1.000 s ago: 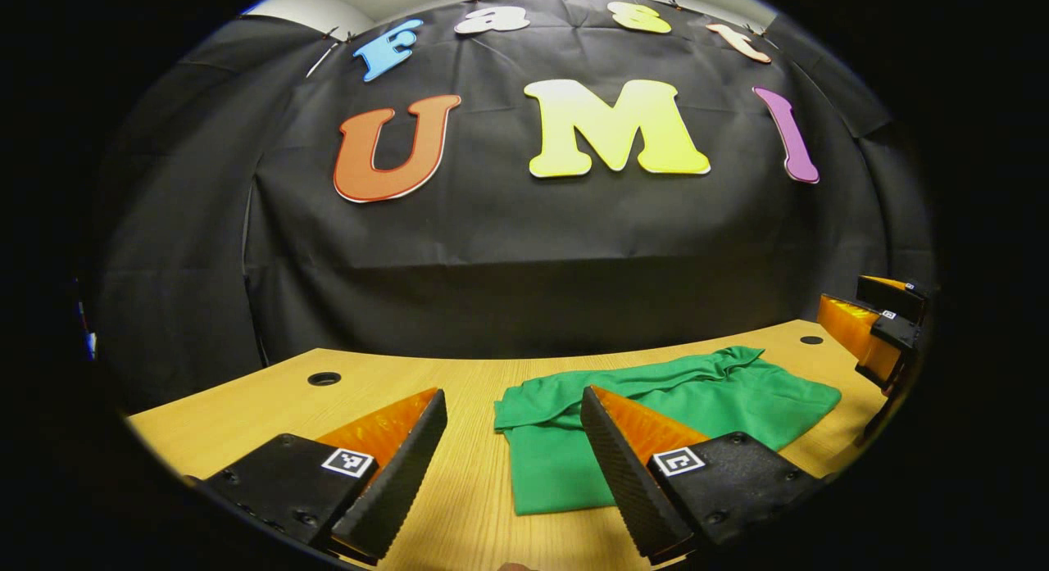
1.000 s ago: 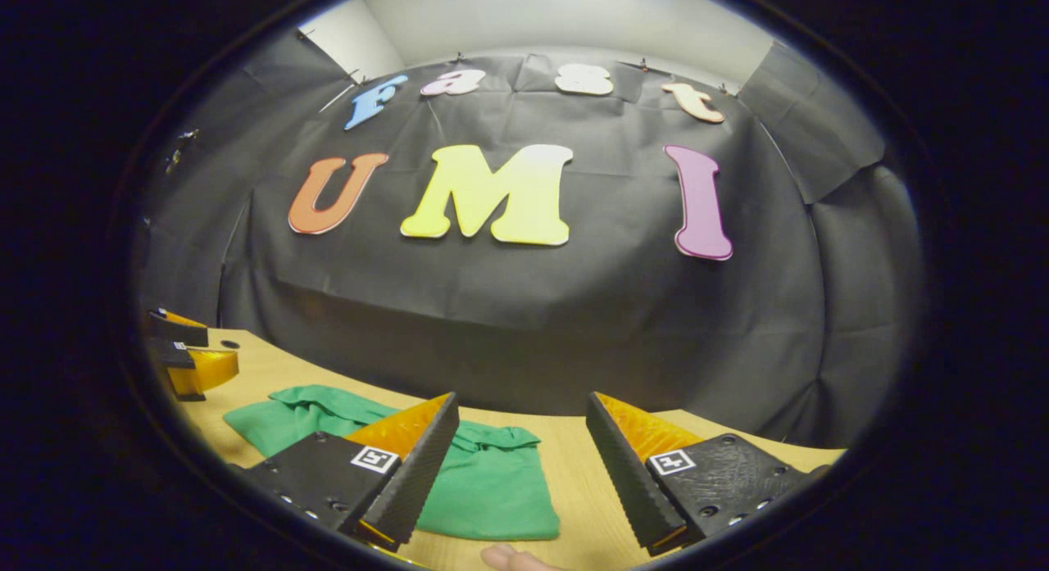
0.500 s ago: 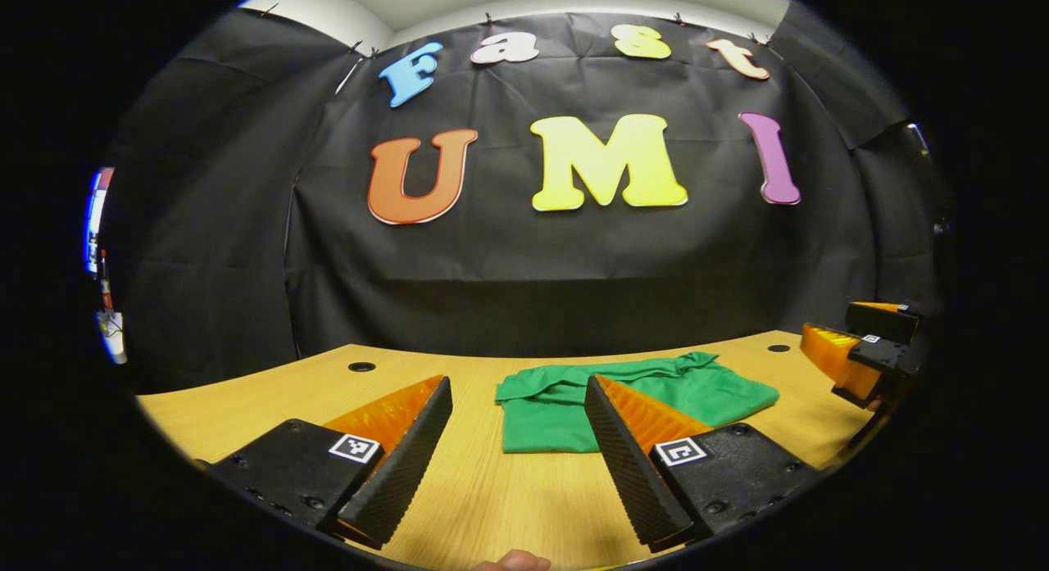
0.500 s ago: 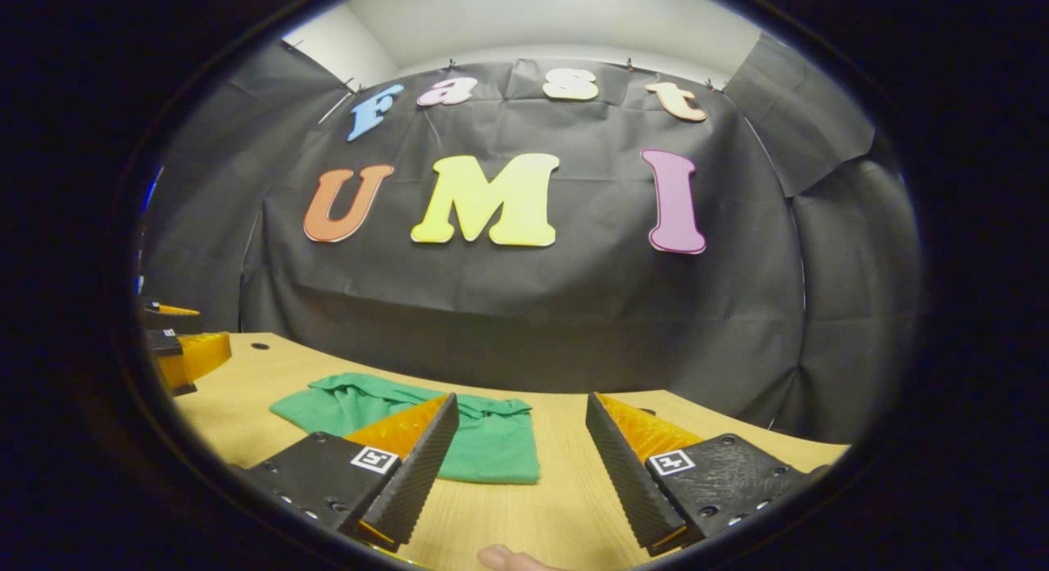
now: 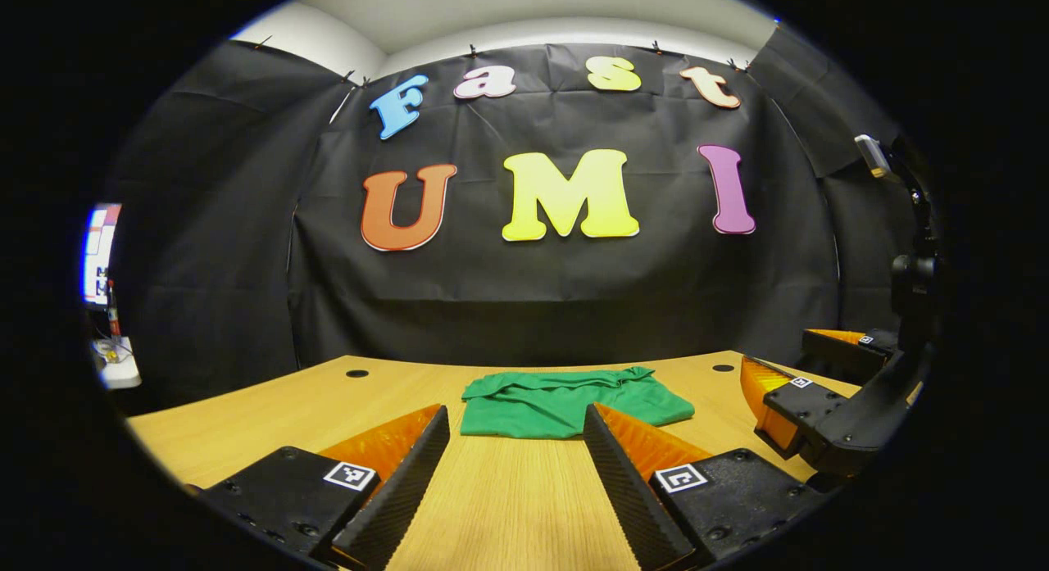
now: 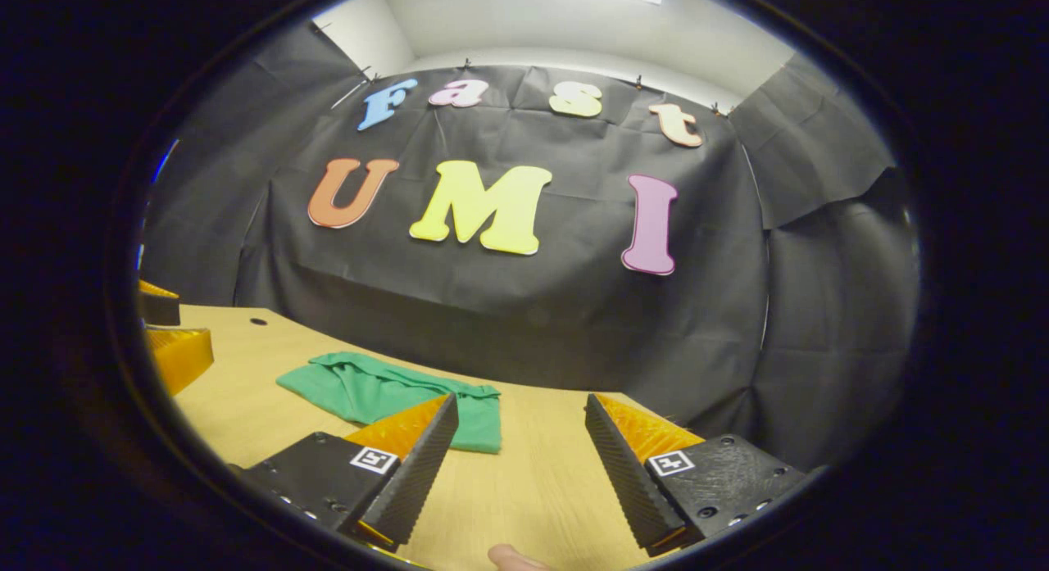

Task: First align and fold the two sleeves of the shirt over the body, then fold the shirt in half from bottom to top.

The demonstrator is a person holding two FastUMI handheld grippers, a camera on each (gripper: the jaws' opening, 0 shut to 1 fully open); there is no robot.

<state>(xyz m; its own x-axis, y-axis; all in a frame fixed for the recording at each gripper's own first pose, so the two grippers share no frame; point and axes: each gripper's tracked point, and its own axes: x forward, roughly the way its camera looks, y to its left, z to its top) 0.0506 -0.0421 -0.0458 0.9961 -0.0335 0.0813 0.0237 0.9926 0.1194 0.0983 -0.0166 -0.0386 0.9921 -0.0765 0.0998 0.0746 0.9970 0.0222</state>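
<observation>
Left gripper view: your left gripper sits low over the wooden table, fingers spread wide with nothing between them. The folded green shirt lies on the table beyond the fingertips, well apart from both, slightly toward the right-hand finger. Your right gripper appears at the right edge, near the table's side.

Right gripper view: your right gripper is likewise wide open and empty. The shirt lies ahead and to the left, partly hidden behind the left-hand finger; no contact is visible. Your left gripper appears at the far left edge; a fingertip shows at the bottom.

Compared with one second ago, the shirt appears smaller and farther off in both views: you have drawn both grippers back from it, fingers equally spread.
</observation>
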